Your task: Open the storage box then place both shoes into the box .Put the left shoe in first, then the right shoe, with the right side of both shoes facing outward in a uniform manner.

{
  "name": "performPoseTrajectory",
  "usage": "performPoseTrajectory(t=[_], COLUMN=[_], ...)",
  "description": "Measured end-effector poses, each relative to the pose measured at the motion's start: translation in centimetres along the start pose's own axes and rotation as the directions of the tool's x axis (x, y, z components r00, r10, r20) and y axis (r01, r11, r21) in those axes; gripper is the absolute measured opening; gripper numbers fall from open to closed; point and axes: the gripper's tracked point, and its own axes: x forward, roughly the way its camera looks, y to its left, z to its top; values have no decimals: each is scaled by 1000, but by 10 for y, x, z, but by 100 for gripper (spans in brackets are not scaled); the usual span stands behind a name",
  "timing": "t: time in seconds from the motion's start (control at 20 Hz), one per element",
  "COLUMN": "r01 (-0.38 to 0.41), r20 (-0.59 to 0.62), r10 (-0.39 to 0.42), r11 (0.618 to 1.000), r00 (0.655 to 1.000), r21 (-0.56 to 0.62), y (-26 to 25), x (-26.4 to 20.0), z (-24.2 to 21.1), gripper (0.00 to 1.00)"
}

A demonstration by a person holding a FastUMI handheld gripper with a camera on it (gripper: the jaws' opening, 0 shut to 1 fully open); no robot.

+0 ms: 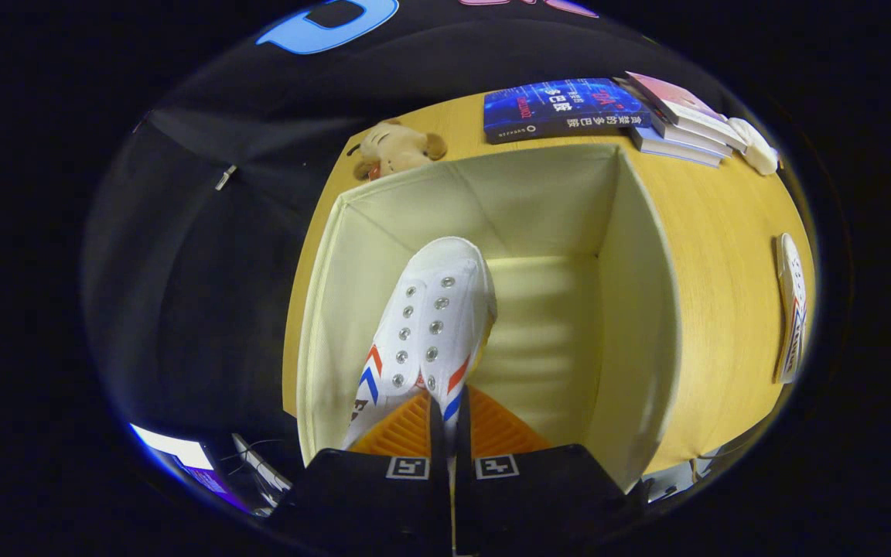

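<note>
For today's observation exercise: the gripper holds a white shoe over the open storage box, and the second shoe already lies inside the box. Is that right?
Not quite. The gripper is shut on the white shoe, held over the open storage box, but the second shoe is not inside it. The gripper view shows it lying on the wooden table, outside the box and beyond its right wall.

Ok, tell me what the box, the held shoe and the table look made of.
Storage box: looks like cream fabric over stiff panels, matte, creased at the corners. Shoe, pinched between the gripper fingers: seemingly white canvas, matte, with metal eyelets that glint. Table: wood or wood-look laminate, fine grain, smooth; which one is unclear.
</note>
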Motion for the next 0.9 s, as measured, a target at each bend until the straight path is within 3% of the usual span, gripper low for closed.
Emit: performPoseTrajectory(t=[0.15,0.4,0.6,0.9], r01=[-54,-195,-206,-7], r20=[-43,24,133,332], r10=[54,194,205,41], r11=[998,981,978,995], r00=[998,981,970,942], r21=[-17,25,-4,-102], y=[9,17,-22,-145], x=[3,-49,-108,-187], z=[-9,10,24,50], gripper=[13,87,99,98])
